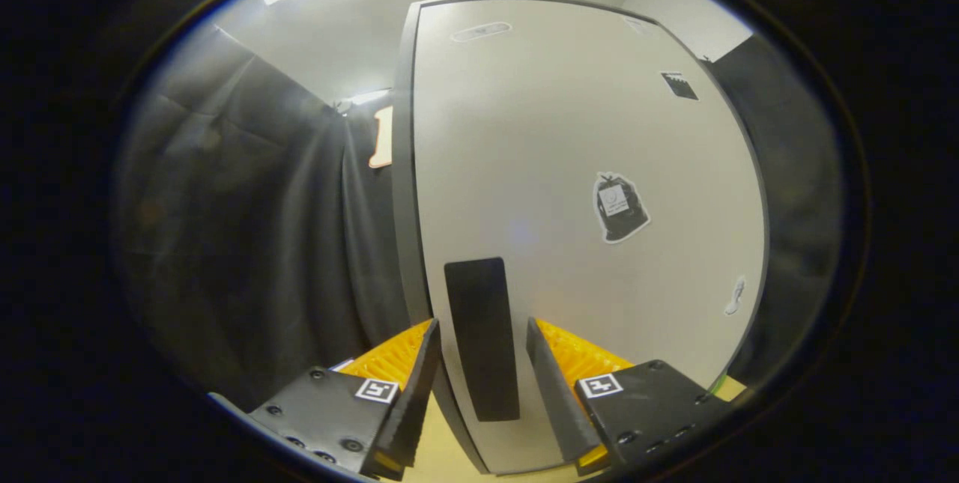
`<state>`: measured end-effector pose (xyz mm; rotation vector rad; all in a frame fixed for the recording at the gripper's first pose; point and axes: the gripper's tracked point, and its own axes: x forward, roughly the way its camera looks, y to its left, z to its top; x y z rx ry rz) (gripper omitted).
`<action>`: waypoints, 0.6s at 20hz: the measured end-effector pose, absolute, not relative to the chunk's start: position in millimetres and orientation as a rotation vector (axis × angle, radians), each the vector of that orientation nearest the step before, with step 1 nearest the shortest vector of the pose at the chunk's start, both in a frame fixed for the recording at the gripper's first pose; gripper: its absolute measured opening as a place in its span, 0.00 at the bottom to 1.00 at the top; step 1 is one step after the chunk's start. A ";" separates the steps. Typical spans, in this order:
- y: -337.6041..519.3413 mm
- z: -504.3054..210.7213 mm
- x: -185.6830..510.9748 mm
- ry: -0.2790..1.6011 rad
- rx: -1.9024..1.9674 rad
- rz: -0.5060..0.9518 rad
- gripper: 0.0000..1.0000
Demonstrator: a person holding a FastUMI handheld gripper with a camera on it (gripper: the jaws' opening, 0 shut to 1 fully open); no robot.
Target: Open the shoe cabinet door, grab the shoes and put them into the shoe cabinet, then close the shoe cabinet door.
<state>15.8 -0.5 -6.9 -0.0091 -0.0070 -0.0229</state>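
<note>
**Gripper view: fingers astride the door's handle**

Gripper view looks straight at the white cabinet door (569, 168), which stands shut or close to it; I cannot tell which from here. Its dark left edge (404, 191) runs top to bottom, and beyond that edge hangs the black cloth wall (255, 228), with a band of free room between the two. To the door's right there is more dark cloth (787, 191), closer in.

The gripper (479, 341) has its jaws apart, and both fingers are free of the door as far as I can see. One dark upright handle (482, 337) sits low on the door near the left edge, and it lies between the two fingers, with a gap on either side. The left finger (408, 378) overlaps the door's left edge; the right finger (558, 386) is over the door's white face.

On the door I count four stickers: one dark bag-shaped one (619, 207) mid-door, one small dark square (679, 85) towards the upper right corner, one pale oval (481, 31) near the top edge, and one small pale one (736, 296) by the right edge. A pale floor (442, 453) shows below the door's bottom edge, between the fingers.
</note>
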 end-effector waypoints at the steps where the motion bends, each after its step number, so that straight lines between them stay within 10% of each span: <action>1: -1.3 -3.3 12.9 -0.016 0.003 -0.024 0.29; 12: -0.3 -4.0 2.9 -0.002 0.001 -0.009 0.19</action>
